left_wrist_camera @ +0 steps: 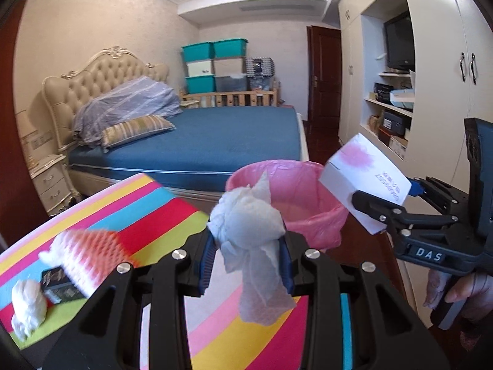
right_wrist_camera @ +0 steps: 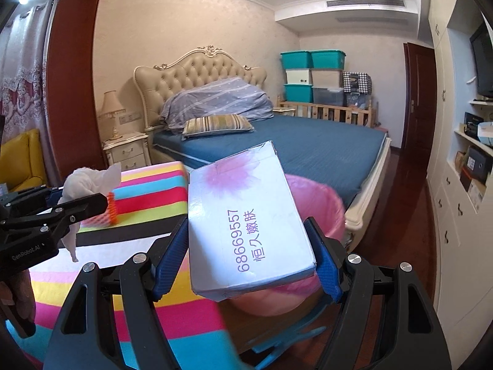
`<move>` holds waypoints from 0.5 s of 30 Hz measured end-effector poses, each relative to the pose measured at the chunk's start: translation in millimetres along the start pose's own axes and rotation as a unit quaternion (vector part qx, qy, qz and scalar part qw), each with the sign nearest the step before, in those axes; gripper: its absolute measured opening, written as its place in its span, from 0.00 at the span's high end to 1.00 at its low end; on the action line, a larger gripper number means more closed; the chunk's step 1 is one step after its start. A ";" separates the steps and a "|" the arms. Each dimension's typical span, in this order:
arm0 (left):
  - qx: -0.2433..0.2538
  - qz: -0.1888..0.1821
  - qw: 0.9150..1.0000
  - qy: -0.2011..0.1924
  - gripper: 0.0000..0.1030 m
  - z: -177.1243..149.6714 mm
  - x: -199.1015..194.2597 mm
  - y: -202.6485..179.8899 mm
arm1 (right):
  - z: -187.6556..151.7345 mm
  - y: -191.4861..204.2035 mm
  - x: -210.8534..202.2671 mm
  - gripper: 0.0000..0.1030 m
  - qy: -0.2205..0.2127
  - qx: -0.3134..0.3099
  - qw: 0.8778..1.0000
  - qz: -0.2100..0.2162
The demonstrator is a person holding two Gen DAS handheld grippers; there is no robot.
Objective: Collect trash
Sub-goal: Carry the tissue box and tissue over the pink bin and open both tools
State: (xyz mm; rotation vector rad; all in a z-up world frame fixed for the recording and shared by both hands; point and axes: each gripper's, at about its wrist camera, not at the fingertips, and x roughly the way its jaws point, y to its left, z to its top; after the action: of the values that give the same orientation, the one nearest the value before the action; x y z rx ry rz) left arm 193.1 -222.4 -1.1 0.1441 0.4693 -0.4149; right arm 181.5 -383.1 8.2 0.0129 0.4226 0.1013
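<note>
Left gripper (left_wrist_camera: 246, 259) clamped on crumpled white tissue (left_wrist_camera: 246, 222), right gripper (right_wrist_camera: 251, 257) on flower-printed white box (right_wrist_camera: 246, 215).

Between our right gripper's (right_wrist_camera: 251, 257) blue pads we hold a white box (right_wrist_camera: 246, 219) with a pink flower print and purple writing, tilted, its far end raised ahead of the fingers. Just beyond and under the box sits a bin lined with a pink bag (right_wrist_camera: 323, 203), and to the left of our tool lies a striped mat (right_wrist_camera: 154, 185) with an orange-and-white foam net (right_wrist_camera: 106, 212) on it. Farther left our left gripper (right_wrist_camera: 83, 203) clamps a crumpled white tissue (right_wrist_camera: 89, 182).
</note>
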 end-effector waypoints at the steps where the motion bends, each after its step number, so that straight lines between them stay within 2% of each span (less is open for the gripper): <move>1: 0.002 -0.001 1.000 0.001 0.66 3.3 3.9 -2.9 | 0.8 -3.7 2.8 0.32 -0.001 0.000 1.000 -0.001; 15: -0.013 -0.031 0.999 0.033 0.66 49.0 89.6 -17.8 | 23.5 -46.3 61.3 0.32 0.016 0.025 1.000 0.011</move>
State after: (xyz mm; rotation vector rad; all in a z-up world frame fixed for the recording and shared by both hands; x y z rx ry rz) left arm 278.2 -281.5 -0.3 0.1179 0.5451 -0.4659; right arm 251.1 -422.7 3.0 0.0643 0.4566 0.1125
